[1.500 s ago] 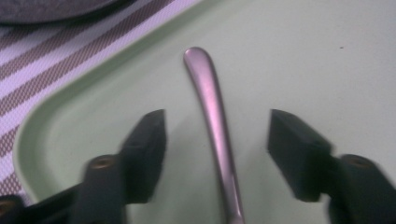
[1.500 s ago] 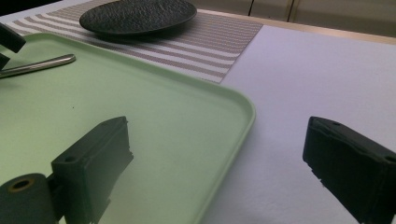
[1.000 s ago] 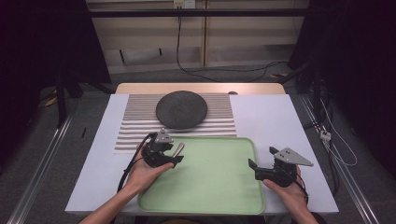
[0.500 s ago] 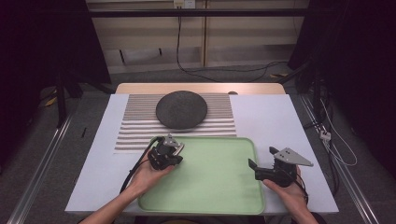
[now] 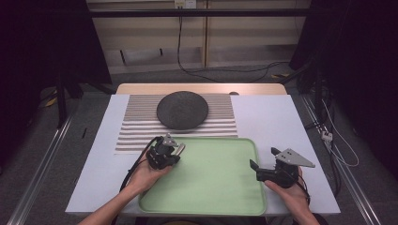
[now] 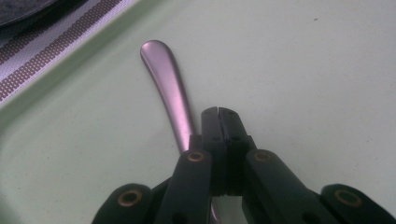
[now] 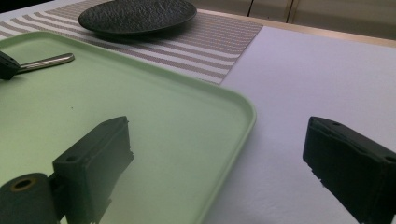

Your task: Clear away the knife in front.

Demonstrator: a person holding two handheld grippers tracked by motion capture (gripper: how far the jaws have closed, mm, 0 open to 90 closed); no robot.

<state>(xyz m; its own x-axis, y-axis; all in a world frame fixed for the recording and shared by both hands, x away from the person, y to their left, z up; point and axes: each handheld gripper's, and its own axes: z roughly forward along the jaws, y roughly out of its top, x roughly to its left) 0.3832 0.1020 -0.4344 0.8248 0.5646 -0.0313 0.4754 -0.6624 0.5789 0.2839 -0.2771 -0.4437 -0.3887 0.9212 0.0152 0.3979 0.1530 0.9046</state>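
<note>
We see the left gripper [image 6: 218,112] clenched with jaws pressed together, empty, just beside a metal handle [image 6: 169,88] lying on the green tray [image 5: 220,187]. The right gripper [image 7: 219,163] hangs released over the tray's right rim.

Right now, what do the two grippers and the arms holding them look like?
Both are black. The left gripper has two black jaws on pivots with brass-coloured rings and trails a black cable. The right gripper has blocky black jaws and a grey three-cornered plate on top. The forearms are bare, no sleeves.
</note>
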